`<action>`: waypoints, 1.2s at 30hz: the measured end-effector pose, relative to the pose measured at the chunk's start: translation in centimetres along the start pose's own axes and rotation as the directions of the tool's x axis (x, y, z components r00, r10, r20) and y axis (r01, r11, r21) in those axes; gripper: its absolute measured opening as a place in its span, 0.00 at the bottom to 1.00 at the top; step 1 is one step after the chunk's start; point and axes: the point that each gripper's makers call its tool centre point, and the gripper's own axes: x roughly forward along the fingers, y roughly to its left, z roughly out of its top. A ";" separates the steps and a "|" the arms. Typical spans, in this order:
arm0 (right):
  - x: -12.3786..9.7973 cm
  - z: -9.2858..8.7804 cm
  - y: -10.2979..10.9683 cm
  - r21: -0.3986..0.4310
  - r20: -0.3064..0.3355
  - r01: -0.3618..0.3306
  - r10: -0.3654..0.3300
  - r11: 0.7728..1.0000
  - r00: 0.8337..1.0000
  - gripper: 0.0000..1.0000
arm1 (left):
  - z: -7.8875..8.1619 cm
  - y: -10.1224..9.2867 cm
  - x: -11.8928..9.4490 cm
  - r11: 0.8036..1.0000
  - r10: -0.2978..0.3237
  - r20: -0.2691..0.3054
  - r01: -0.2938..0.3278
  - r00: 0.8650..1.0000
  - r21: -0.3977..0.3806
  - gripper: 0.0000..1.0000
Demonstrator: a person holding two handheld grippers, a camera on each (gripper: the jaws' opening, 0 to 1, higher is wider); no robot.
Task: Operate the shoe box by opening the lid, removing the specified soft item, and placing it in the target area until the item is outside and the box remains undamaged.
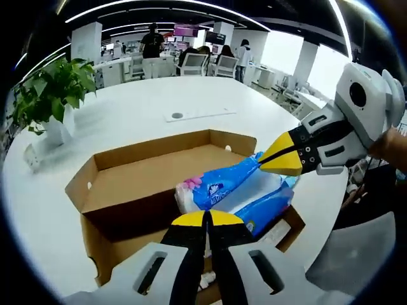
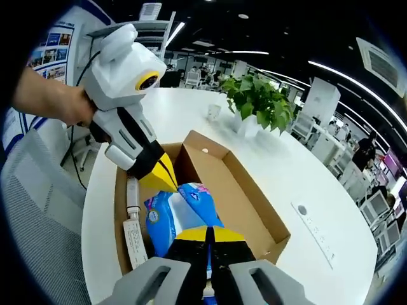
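Shoe box of brown cardboard sits open on the white round table, close to the table's near edge in the left gripper view, its lid folded back flat and its inner floor bare on the far side. Inside, toward the near end, lies the soft item, a blue and white plastic-wrapped pack with a pink patch at one end. In the right gripper view the same box runs away from the camera along the table's edge, with the pack in its near half and a white paper tag lying along the box's left inner wall.

The left gripper has its yellow-tipped jaws pressed together with nothing between them, hovering just above the pack; it shows from the other side held by a hand. The right gripper comes in from the right and its closed tip is pinched on the wrapper at the pack's far end; in its own view the jaws meet over the blue plastic.

A potted green plant stands near the table's far left edge, well apart from the box. Office desks and chairs fill the room beyond the table.
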 end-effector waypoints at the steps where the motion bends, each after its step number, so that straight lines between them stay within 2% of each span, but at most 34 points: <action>1: -0.3 0.3 0.0 0.013 0.001 -0.005 0.005 1.000 1.000 0.00 | 0.2 -0.1 -0.2 1.000 -0.003 0.005 0.003 1.000 -0.003 0.00; 7: -1.3 1.6 -0.1 -0.011 0.009 -0.007 0.007 1.000 1.000 0.00 | 0.8 -0.5 -0.9 1.000 -0.019 0.023 0.019 1.000 -0.013 0.00; 19: -3.1 2.2 -0.6 -0.030 0.023 0.010 -0.010 1.000 1.000 0.00 | 2.4 -1.7 -2.3 1.000 -0.030 0.055 0.030 0.998 -0.003 0.00; 26: -4.6 1.9 -1.3 -0.021 0.032 0.031 -0.031 0.999 0.999 0.00 | 3.6 -3.1 -2.3 0.999 -0.050 0.067 0.049 0.996 0.018 0.00; 36: -7.1 0.5 -3.0 0.001 0.026 0.076 -0.076 0.997 0.997 0.00 | 5.1 -5.8 -1.1 0.994 -0.095 0.069 0.091 0.993 0.052 0.00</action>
